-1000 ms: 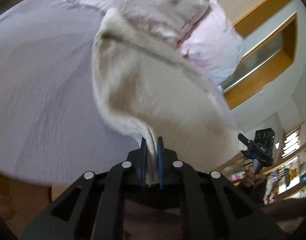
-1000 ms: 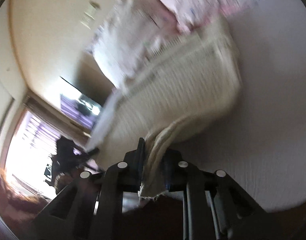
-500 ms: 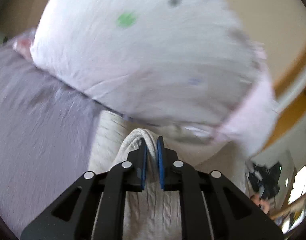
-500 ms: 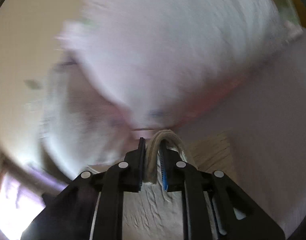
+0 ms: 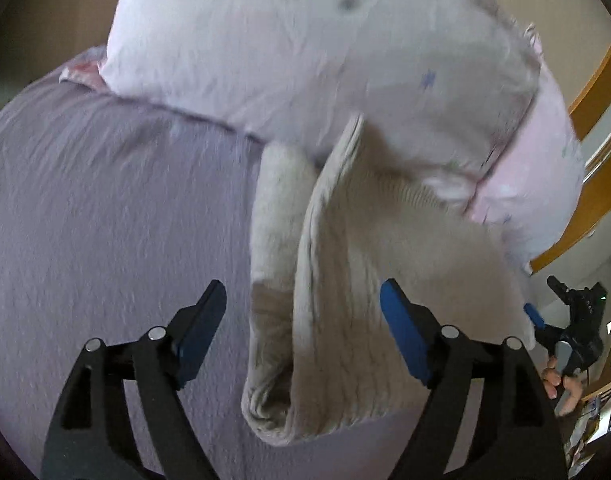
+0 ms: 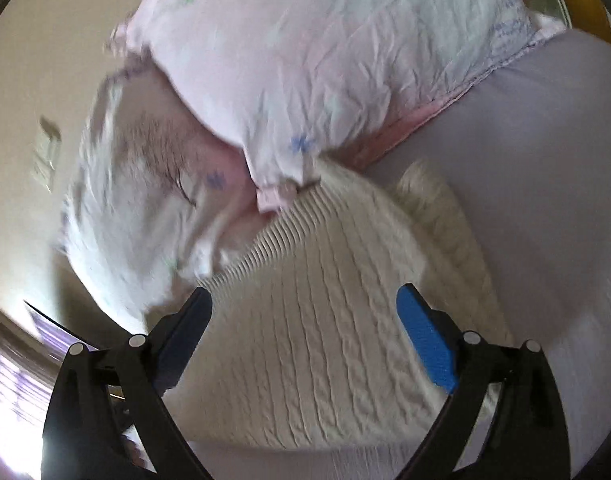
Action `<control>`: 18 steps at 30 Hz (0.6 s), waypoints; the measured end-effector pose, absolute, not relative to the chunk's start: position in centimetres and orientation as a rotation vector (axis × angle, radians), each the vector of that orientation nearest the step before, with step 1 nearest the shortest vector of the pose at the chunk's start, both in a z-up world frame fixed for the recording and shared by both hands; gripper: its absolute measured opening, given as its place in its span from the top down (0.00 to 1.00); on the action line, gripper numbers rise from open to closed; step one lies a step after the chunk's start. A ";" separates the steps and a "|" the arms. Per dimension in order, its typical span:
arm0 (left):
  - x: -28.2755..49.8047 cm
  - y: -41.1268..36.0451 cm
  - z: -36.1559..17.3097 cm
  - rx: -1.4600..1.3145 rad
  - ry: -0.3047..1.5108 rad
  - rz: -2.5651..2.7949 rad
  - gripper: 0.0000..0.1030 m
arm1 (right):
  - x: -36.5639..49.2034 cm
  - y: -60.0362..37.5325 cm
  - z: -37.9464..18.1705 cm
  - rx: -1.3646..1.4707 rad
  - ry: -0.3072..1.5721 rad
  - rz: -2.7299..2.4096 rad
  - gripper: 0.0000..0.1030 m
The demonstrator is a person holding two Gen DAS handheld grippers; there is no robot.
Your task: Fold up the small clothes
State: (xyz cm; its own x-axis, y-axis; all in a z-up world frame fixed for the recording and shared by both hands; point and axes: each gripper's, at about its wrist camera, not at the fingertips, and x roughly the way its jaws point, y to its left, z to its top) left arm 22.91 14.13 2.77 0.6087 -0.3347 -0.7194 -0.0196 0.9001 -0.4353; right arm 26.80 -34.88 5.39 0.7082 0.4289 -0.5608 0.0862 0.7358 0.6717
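Note:
A cream cable-knit sweater point(image 5: 345, 280) lies folded over on the lilac bed sheet point(image 5: 105, 220), its far ribbed edge against the pillows. My left gripper point(image 5: 303, 312) is open and empty, its blue pads on either side of the sweater's folded left edge. The sweater also shows in the right wrist view point(image 6: 325, 340), flat with its ribbed hem toward the pillows. My right gripper point(image 6: 305, 320) is open and empty just above it. The right gripper also shows in the left wrist view point(image 5: 565, 320) at the far right, held by a hand.
Two white-and-pink pillows with small flower prints point(image 5: 325, 60) point(image 6: 325, 60) lie right behind the sweater. A wooden headboard point(image 5: 593, 100) and beige wall stand beyond. The lilac sheet point(image 6: 545, 160) stretches to the right.
Both grippers were shut on the sweater's edge and carried it over toward the pillows. Now both have opened and let go, and the sweater lies folded on the sheet.

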 end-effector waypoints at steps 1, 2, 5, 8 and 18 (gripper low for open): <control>23.1 13.7 2.5 -0.431 0.918 -0.184 0.23 | 26.5 -34.3 5.5 0.702 0.774 0.196 0.07; 23.3 13.7 2.1 -0.436 0.925 -0.185 0.23 | 26.3 -33.8 5.7 0.678 0.765 0.192 0.07; 23.2 13.7 2.0 -0.440 0.908 -0.167 0.23 | 25.2 -32.9 6.2 0.656 0.716 0.192 0.07; 23.6 14.0 1.9 -0.508 0.897 -0.157 0.23 | 24.1 -32.4 6.4 0.646 0.655 0.198 0.07; 24.6 14.5 1.9 -0.651 0.883 -0.103 0.23 | 22.2 -27.5 8.6 0.437 0.571 0.234 0.02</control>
State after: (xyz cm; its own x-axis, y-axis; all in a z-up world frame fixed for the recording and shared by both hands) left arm 24.58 14.47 1.93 0.6431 -0.3426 -0.6849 -0.1763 0.8041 -0.5678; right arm 22.22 -27.46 8.60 0.8186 0.3315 -0.4691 -0.0936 0.8827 0.4605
